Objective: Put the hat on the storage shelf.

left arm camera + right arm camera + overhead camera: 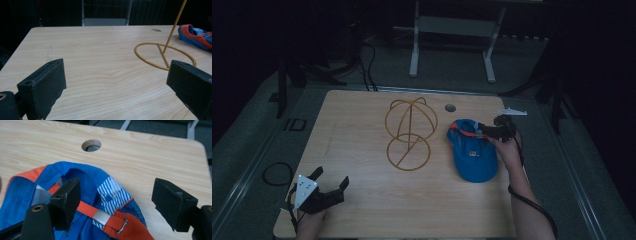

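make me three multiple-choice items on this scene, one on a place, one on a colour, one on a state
1. Where does the cap lie?
A. right of the wire stand
B. left of the stand
C. on top of the stand

2. What colour is the cap's strap?
A. green
B. orange
C. white

3. How do the right tongs stand?
A. shut on the stand
B. shut on nothing
C. open over the cap's back

Key: 1 A, the high view shows the cap on the table to the stand's right. 2 B, the right gripper view shows an orange strap with a metal buckle. 3 C, the jaws stand wide apart there, one above the strap.
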